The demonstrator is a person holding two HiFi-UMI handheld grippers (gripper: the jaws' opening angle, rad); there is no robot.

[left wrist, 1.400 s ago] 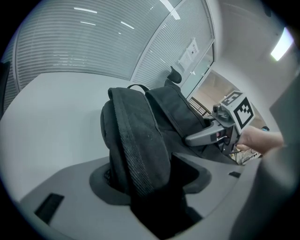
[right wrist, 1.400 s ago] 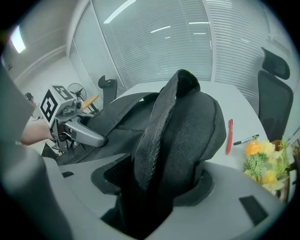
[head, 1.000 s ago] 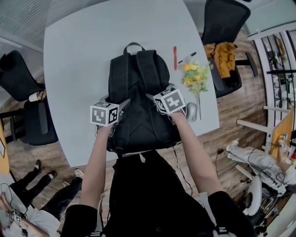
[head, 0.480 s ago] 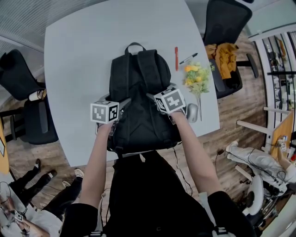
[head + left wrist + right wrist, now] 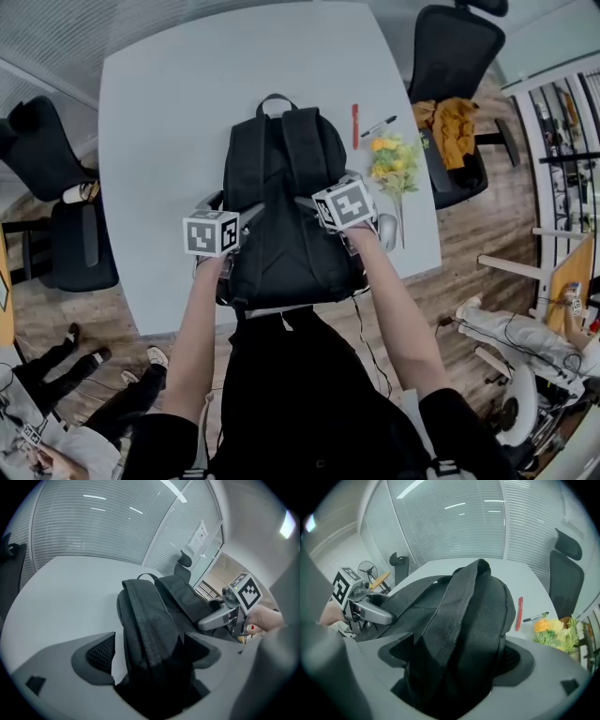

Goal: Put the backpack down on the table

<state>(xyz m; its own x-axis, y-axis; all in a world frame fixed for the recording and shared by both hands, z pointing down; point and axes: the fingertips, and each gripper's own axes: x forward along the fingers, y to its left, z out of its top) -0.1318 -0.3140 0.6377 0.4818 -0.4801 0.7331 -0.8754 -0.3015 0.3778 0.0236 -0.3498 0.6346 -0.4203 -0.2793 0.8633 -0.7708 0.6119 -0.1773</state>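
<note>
Jaws of the left gripper and right gripper had just been opening and stood spread, no longer pinching the straps between them. The backpack lay flat at the surface's near edge; judging by this, only withdrawal remained.

Black backpack; pale grey table; red pen; yellow flowers.

Black backpack lies flat on the pale grey counter, strap side up. Both shoulder straps show. Top carry loop points away from me; bottom end sits at the counter's near edge.
</note>
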